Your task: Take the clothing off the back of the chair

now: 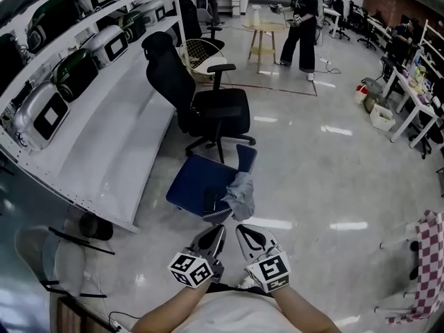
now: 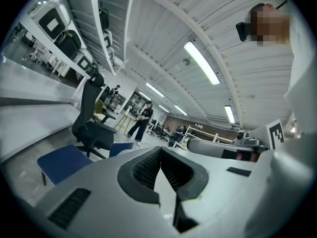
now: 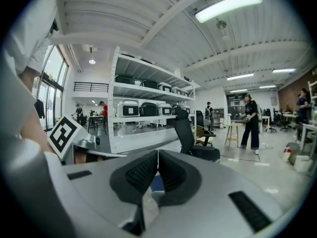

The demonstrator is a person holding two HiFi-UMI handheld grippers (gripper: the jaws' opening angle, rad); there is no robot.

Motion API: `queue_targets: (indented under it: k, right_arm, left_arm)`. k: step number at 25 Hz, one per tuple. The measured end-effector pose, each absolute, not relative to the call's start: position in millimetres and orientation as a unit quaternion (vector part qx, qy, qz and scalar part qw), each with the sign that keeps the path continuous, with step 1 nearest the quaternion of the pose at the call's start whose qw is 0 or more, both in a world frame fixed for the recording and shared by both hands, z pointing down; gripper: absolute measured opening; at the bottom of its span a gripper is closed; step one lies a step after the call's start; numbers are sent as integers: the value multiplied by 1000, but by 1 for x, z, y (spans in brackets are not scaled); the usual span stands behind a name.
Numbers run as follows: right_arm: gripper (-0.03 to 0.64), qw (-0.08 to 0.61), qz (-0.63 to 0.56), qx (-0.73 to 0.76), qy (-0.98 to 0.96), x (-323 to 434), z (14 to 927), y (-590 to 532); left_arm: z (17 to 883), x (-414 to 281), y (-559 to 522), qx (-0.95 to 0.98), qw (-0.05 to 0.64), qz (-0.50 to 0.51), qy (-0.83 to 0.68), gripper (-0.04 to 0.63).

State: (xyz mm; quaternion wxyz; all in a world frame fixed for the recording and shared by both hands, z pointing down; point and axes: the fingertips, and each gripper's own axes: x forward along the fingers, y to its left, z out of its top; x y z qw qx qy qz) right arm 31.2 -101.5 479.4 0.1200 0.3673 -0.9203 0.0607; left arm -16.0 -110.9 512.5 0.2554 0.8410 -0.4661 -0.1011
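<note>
Down ahead, grey clothing [image 1: 241, 193] drapes the blue chair [image 1: 198, 182]. Left tongs [image 1: 210, 240] and right tongs [image 1: 252, 240] are pressed together, empty, short of it. Risk: arriving closed, they shove the cloth to the floor or snag the chair.

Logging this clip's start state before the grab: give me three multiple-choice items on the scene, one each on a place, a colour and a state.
1. Where is the grey clothing?
A. draped on the blue chair
B. folded in a box
C. hung on a wall hook

2. What colour is that chair's seat?
A. red
B. blue
C. white

3. How do the left gripper and the right gripper stand?
A. both shut, nothing held
B. both wide open
C. left shut on the clothing

Answers:
1 A, the head view shows it at the chair's back edge.
2 B, the seat is plainly blue.
3 A, each gripper view shows the pads meeting with nothing between them.
</note>
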Motion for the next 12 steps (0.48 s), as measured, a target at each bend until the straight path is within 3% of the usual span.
queue_targets:
  k: [12]
  right_arm:
    - [17,126,78,341,-928,45,496,-127]
  left_arm:
    - [521,-14,-135,817,259,-104,-504,9]
